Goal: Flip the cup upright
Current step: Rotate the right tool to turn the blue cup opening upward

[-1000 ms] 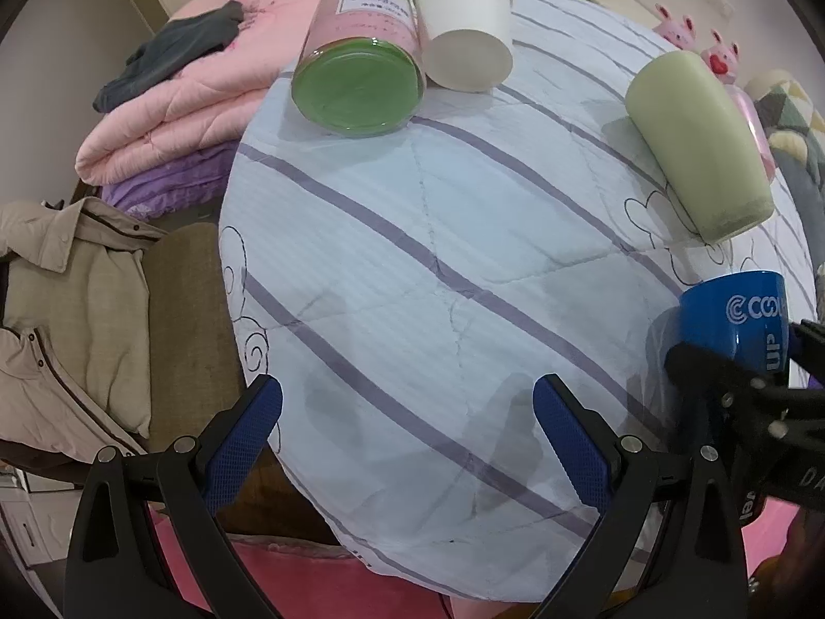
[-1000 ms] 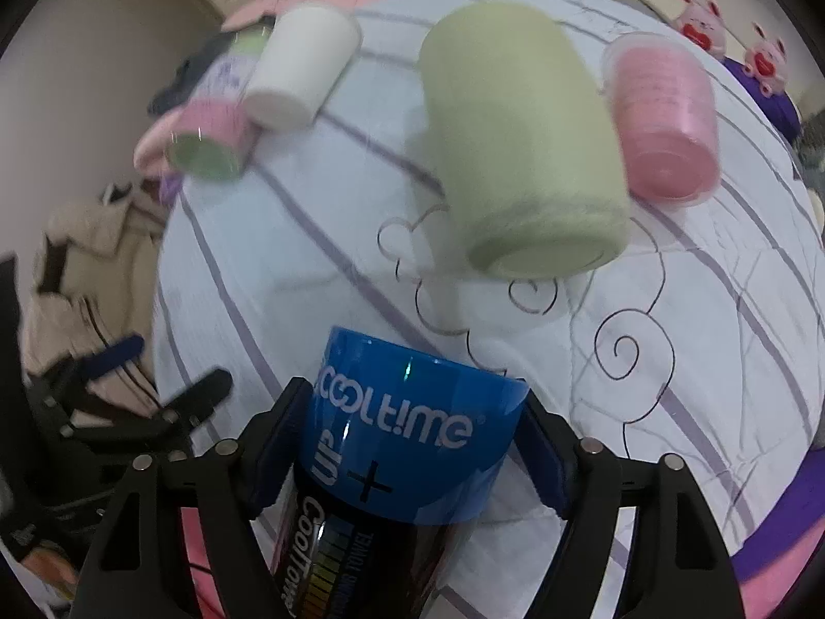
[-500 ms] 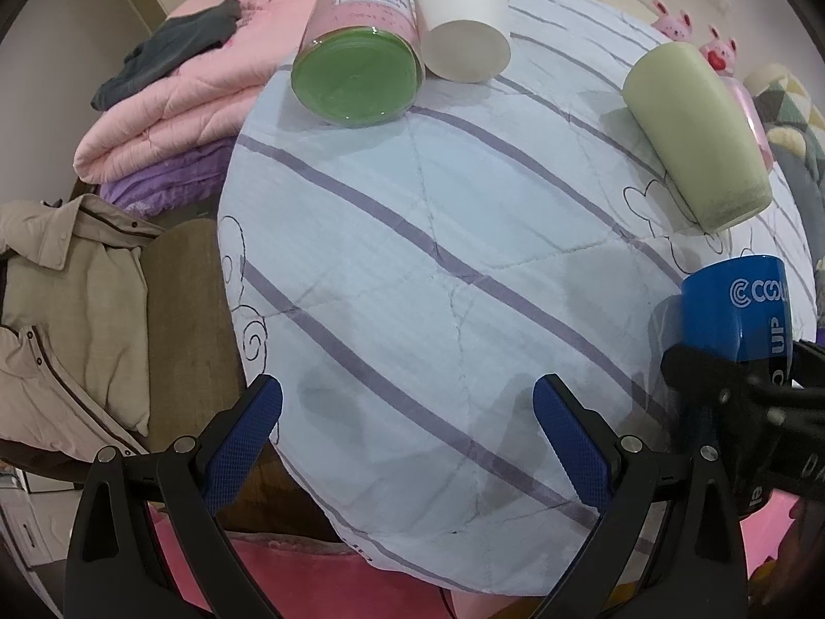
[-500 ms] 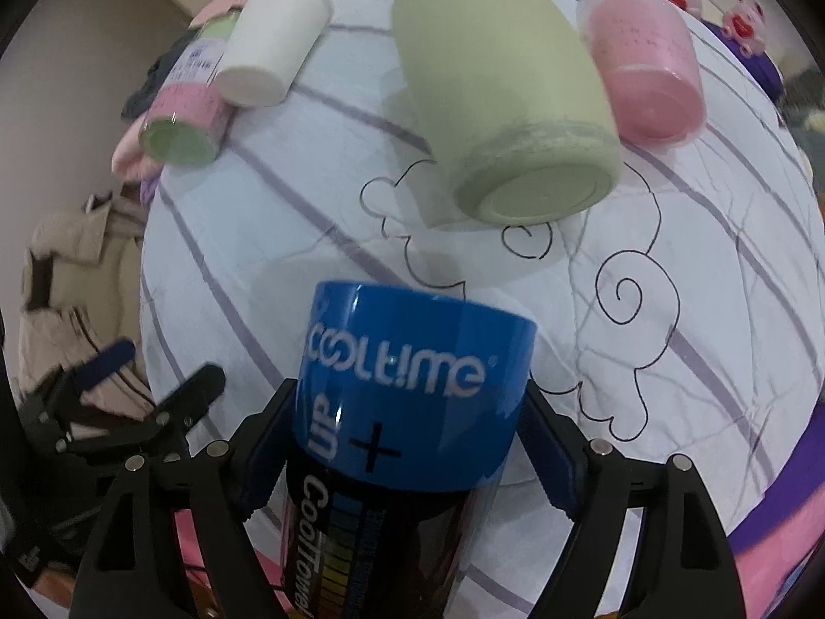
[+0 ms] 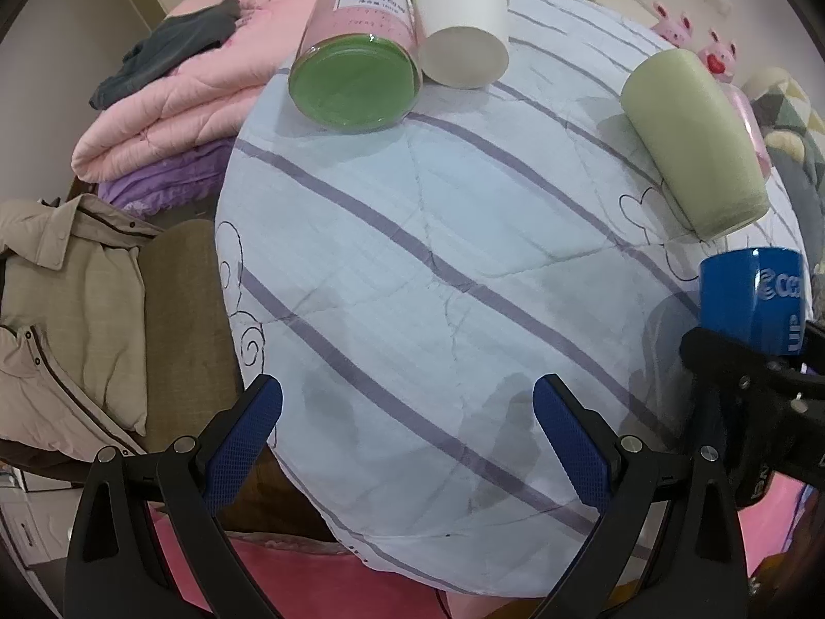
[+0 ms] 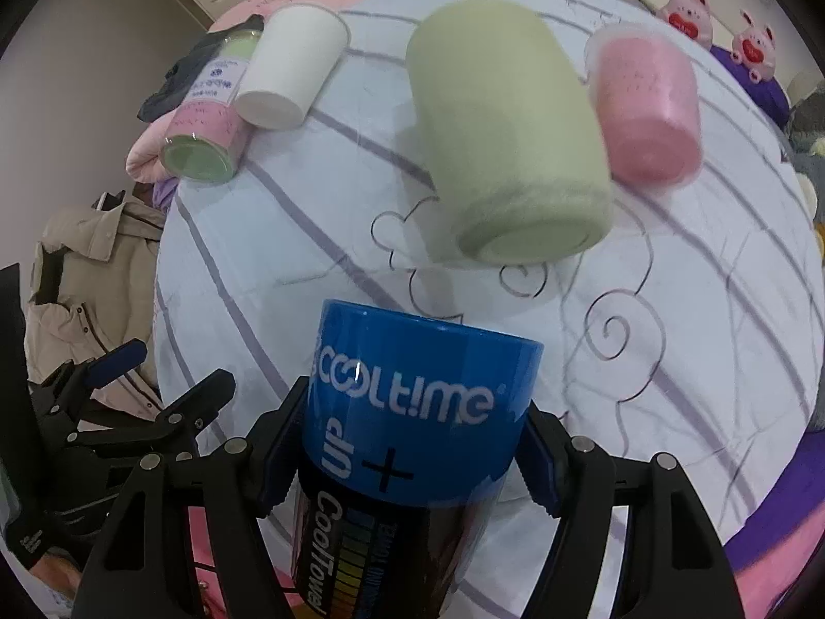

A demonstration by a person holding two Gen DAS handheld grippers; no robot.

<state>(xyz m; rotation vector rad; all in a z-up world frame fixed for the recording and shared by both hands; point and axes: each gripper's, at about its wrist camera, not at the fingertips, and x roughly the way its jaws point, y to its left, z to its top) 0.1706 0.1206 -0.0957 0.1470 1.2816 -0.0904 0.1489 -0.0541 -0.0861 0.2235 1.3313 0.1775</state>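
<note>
The right gripper (image 6: 412, 443) was clamped on the blue container (image 6: 420, 402), its two jaws pressed against opposite sides of the blue band bearing the white "COOLTIME" lettering, with the darker lower body of the container running back between the gripper arms. The container was held above the near part of the striped quilt (image 6: 670, 309), clear of the other items. In the left wrist view the same blue container (image 5: 750, 304) appeared at the far right edge, with the right gripper's black frame below it. The left gripper (image 5: 407, 423) was spread wide with nothing between its blue pads (image 5: 242, 443), positioned over the near edge of the striped quilt (image 5: 412, 268). The green cup (image 6: 508, 139) lay on its side on the quilt, its closed base facing the right wrist camera, and the pink cup (image 6: 647, 103) lay just beside it, also on its side. At the far left of the quilt, the white paper cup (image 5: 461, 26) and the green-lidded jar (image 5: 356, 75) lay on their sides, touching each other. A folded pink blanket (image 5: 170, 103) and a beige jacket (image 5: 62, 299) sat off the quilt's left edge. Two pink plush toys (image 6: 716, 20) stood beyond the far edge.
</note>
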